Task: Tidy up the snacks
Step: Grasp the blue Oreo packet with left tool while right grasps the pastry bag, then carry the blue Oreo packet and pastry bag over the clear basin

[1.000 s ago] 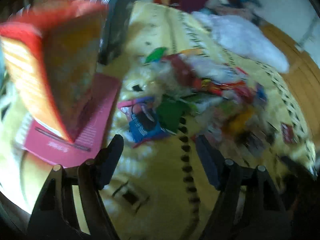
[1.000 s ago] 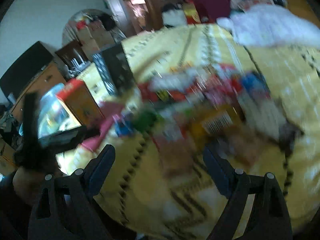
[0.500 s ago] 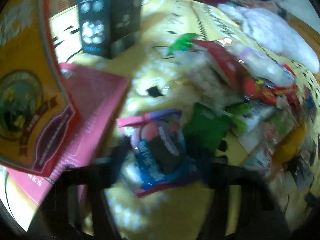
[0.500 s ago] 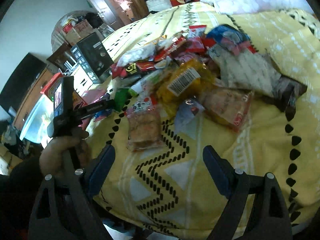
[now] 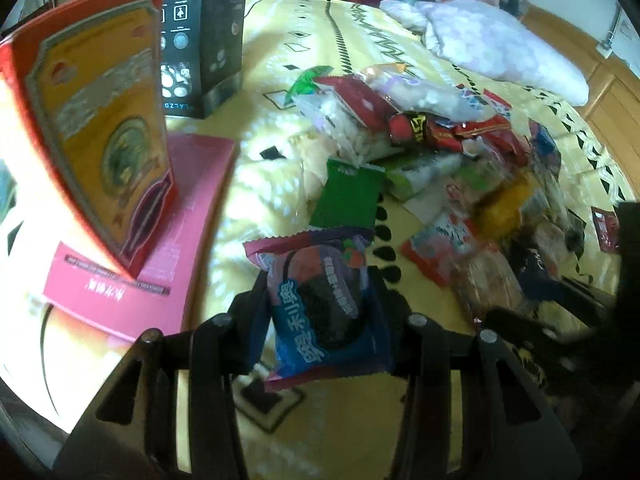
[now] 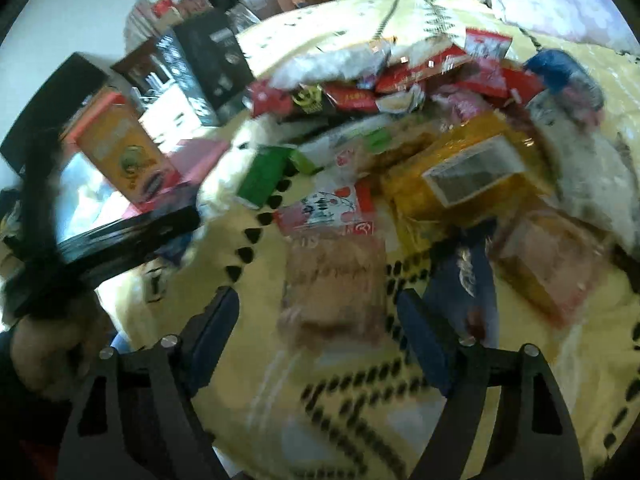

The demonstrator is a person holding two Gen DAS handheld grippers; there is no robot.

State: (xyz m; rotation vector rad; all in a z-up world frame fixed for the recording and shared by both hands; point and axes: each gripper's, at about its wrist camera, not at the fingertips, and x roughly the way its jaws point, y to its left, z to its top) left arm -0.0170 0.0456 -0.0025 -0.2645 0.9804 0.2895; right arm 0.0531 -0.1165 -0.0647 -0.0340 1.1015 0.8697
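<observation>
My left gripper (image 5: 318, 308) reached low over the yellow patterned blanket (image 5: 272, 152), its two fingers clenched on a blue and purple cookie packet (image 5: 322, 304) just beside the flat pink box (image 5: 160, 248). My right gripper (image 6: 318, 332) hovered with fingers spread wide and nothing between them, pointing down at a pale pink wrapped pastry (image 6: 334, 284) at the near edge of the snack pile.

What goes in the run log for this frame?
left gripper: shut on blue-purple foil cookie packet | right gripper: open above clear-wrapped pastry
</observation>
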